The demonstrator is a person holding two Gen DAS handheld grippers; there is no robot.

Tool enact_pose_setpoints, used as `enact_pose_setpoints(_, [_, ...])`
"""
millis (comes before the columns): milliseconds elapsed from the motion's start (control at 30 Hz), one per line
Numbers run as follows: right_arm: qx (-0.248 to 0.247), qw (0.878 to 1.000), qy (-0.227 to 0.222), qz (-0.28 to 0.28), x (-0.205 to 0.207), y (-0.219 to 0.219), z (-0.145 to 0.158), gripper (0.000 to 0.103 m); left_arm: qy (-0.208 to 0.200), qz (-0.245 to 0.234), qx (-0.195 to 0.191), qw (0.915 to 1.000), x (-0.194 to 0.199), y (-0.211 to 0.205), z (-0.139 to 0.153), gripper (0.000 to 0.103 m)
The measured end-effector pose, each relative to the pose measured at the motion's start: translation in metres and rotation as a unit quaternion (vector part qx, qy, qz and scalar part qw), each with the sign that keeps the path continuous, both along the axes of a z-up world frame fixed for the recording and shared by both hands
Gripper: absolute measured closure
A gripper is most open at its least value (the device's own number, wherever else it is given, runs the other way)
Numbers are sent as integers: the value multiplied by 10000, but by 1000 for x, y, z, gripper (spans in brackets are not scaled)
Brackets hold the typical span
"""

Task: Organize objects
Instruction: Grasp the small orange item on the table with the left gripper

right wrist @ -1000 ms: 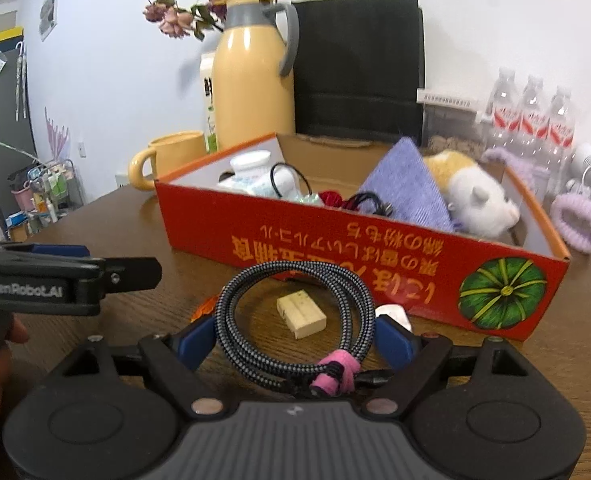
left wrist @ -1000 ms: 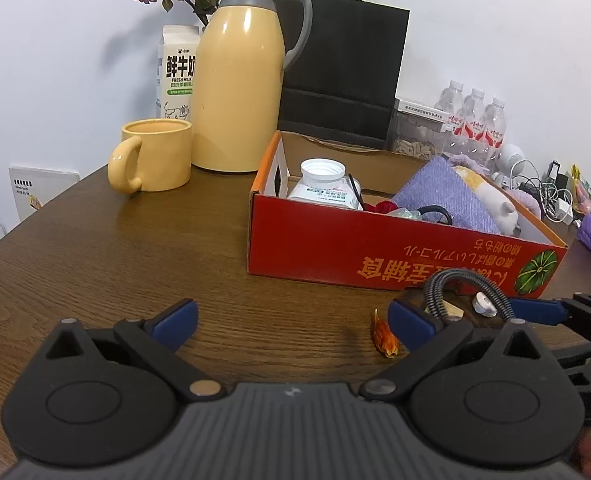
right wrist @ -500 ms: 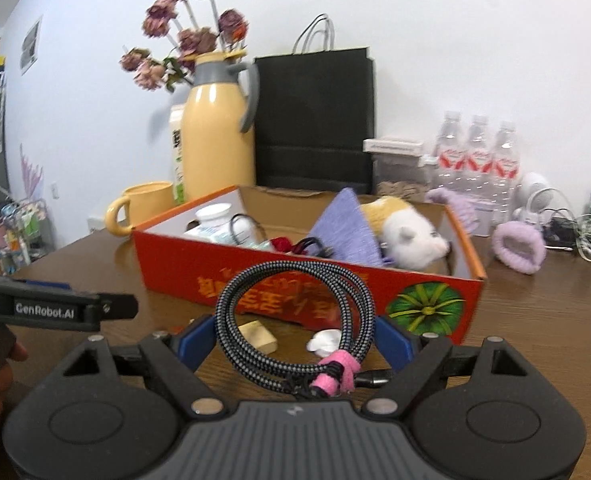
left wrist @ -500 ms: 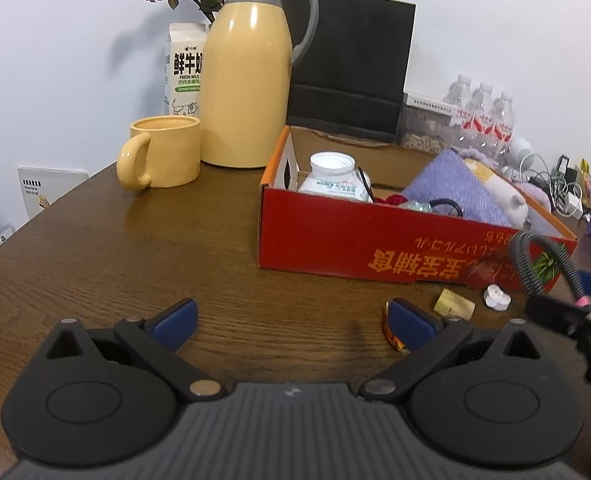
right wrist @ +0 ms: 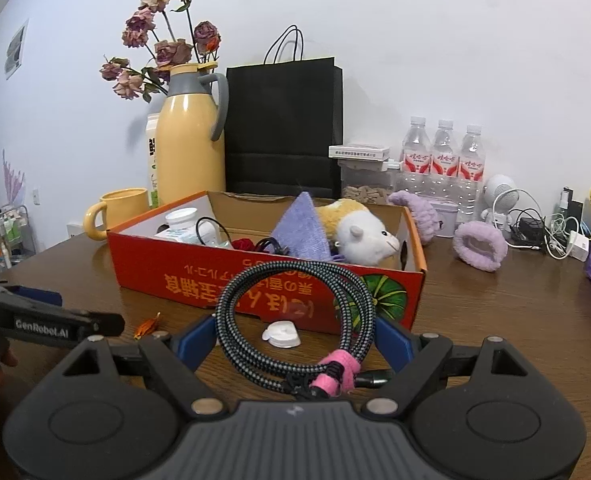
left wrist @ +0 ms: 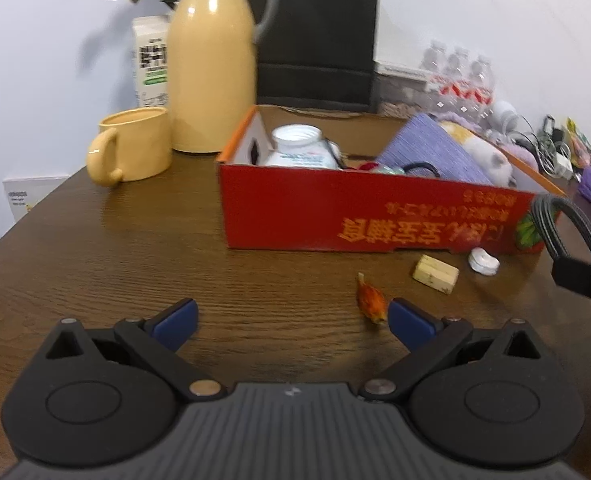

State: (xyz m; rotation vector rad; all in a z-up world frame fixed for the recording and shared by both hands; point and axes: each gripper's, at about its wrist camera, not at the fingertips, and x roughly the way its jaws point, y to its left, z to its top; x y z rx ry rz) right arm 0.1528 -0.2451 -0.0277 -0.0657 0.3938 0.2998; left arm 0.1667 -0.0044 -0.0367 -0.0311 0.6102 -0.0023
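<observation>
My right gripper point(right wrist: 293, 338) is shut on a coiled black-and-white braided cable point(right wrist: 295, 270) with a pink tie, held above the table in front of the red cardboard box point(right wrist: 215, 276). In the left wrist view the cable point(left wrist: 547, 220) shows at the right edge. The box point(left wrist: 335, 216) holds a white bottle, a purple cloth and a plush toy. My left gripper point(left wrist: 293, 320) stands open over bare wood with nothing between its fingers. A small orange scrap point(left wrist: 371, 298) lies just beside its right finger. A beige block point(left wrist: 435, 274) and a white cap point(left wrist: 483, 262) lie before the box.
A yellow thermos point(left wrist: 211, 64), yellow mug point(left wrist: 135, 144), milk carton and black paper bag point(right wrist: 283, 128) stand behind the box. Water bottles point(right wrist: 443, 152), a purple scrunchie point(right wrist: 479, 246) and tangled chargers sit at the back right.
My right gripper has risen and drawn back with the cable, lifting it off the beige block and white cap. In the left wrist view it has shifted to the right edge.
</observation>
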Motion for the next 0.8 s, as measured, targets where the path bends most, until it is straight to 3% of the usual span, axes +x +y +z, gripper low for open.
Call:
enact_pose_setpoints(133, [-12,10000,-24,17,-1,0,0,18,90,-201,-51,9997,9,-11,-2,0])
enact_pose_setpoints(200, [-24,10000,-36,29,-1,1,1,18,164,-243,-97,9995,15,-16,-3,10])
enact_pose_setpoints(300, [-43,10000,-52,47,-2,2,1,18,202,-187,-38,9996,21,-23,-5,58])
enact_pose_setpoints(333, [-49,10000,-57,52,-3,2,1,18,182,-252,-77,9995,22,-24,-4,86])
enact_pose_setpoints(500, [-87,9999,-75,86,-4,4,0,18,90,-322,-151,9993,20,-25,-4,90])
enact_pose_setpoints(800, [-109,9998,-118,107,-2,6,2,18,-421,-304,-251,9983,5,-20,16,90])
